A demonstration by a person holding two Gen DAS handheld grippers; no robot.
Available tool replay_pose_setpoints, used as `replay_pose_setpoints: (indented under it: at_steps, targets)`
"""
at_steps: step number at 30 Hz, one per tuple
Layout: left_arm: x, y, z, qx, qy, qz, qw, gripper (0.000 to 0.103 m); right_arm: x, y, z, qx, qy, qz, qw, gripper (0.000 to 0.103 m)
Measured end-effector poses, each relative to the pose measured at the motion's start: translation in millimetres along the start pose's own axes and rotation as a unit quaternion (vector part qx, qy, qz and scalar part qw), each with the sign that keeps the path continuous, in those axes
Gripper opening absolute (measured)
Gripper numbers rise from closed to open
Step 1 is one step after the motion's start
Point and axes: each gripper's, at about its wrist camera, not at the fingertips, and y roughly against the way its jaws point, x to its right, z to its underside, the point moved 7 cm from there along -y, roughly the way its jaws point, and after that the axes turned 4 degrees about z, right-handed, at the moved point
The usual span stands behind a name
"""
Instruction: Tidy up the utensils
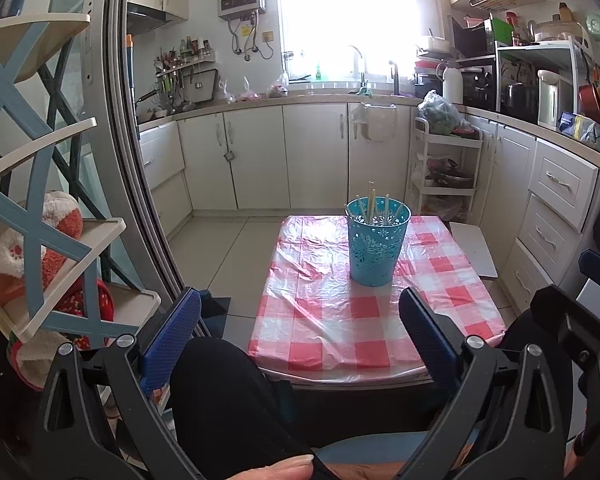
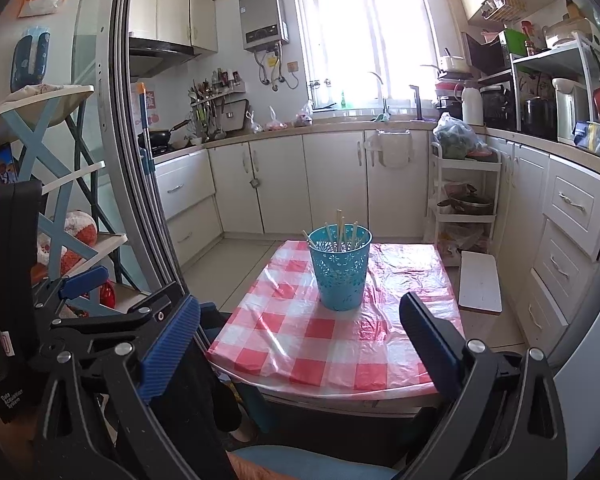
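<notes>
Holding both grippers back near my lap, I keep the left gripper (image 1: 300,332) and right gripper (image 2: 300,340) spread wide and empty. At twelve o'clock, mid-table on the checked tablecloth (image 1: 320,320), stands the turquoise perforated holder (image 1: 376,246). All visible chopsticks (image 1: 370,202) already sit inside, long axes near-vertical, tips leaning outward. Nothing loose remains on the cloth, so the sorting looks essentially finished.
</notes>
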Motion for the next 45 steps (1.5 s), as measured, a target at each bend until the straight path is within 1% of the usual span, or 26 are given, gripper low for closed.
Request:
replay_pose_setpoints:
  at_steps: [45]
  targets:
    - [-0.7, 7.0, -0.5, 0.007, -0.001, -0.005, 1.0, 0.095, -4.2, 0.7, 2.8, -0.004, 0.0, -0.001, 1.0, 0.096]
